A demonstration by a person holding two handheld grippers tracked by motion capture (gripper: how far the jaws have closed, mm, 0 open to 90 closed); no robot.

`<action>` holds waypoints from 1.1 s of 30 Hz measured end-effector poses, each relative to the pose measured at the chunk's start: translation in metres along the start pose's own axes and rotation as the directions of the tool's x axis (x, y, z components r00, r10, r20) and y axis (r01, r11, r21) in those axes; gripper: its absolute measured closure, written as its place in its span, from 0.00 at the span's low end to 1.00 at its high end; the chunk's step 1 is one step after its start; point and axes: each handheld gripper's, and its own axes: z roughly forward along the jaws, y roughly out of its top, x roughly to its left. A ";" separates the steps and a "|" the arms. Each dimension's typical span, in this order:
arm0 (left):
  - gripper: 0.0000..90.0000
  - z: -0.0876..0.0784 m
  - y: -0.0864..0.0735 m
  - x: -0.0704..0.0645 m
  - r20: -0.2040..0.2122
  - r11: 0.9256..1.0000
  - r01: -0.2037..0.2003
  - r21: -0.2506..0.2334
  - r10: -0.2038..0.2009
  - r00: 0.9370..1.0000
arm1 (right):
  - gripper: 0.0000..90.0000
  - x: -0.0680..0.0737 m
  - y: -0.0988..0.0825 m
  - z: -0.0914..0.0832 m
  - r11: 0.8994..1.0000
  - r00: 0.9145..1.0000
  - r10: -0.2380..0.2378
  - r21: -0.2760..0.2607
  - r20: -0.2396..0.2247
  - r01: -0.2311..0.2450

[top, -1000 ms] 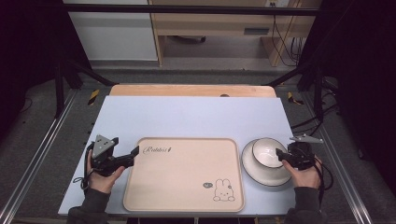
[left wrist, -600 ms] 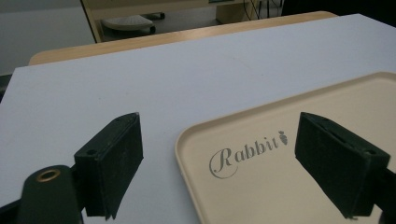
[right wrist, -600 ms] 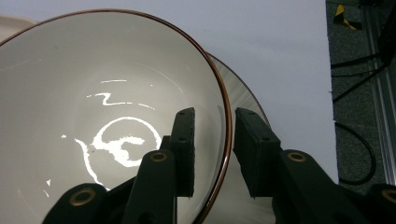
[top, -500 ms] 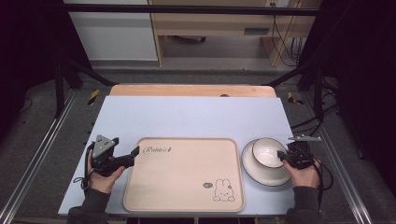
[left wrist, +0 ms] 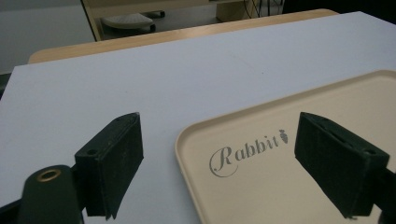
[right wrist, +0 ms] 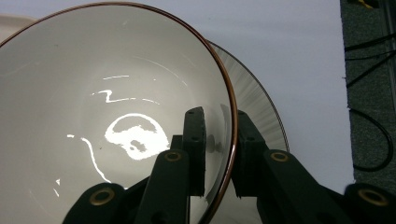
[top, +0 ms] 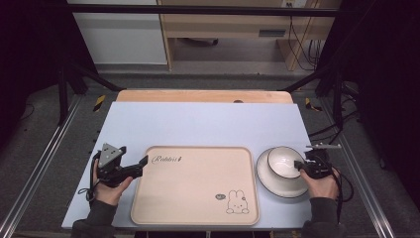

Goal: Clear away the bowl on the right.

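A white bowl [top: 284, 162] with a brown rim [right wrist: 219, 65] stands on a white plate [top: 277, 182] at the right of the table. My right gripper [top: 298, 165] has just been closing and is shut on the bowl's right wall, one jaw inside and one outside [right wrist: 219, 154]. A beige tray [top: 198, 186] printed "Rabbit" [left wrist: 247, 151] with a bunny lies in the middle. My left gripper [top: 144, 161] is open at the tray's near-left corner, one pad on each side of the tray's edge [left wrist: 191, 140], touching nothing [left wrist: 219, 163].
The pale blue table top [top: 198, 124] stretches beyond the tray, with a wooden strip [top: 203, 95] at its far edge. Cables [top: 341, 129] lie on the floor to the right. Dark frame rails run along both sides.
The right gripper's jaws have drawn together onto the bowl's wall. Both hands have stayed where they were.
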 end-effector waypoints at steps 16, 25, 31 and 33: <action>0.17 0.000 0.000 0.001 -0.002 1.000 0.002 0.001 -0.002 1.000 | 0.89 -0.005 0.002 0.001 0.997 0.996 0.073 0.028 -0.051 -0.071; 0.17 0.000 0.000 0.001 -0.003 1.000 0.003 0.002 -0.003 1.000 | 0.91 -0.007 0.003 0.001 0.995 0.993 0.098 0.030 -0.062 -0.097; 0.17 0.000 0.000 0.001 -0.004 1.000 0.004 0.003 -0.004 1.000 | 0.91 -0.007 0.003 0.001 0.994 0.992 0.105 0.024 -0.064 -0.103; 0.17 0.000 0.000 0.001 -0.005 1.000 0.004 0.002 -0.004 1.000 | 0.92 -0.007 0.003 0.000 0.994 0.992 0.105 0.020 -0.069 -0.104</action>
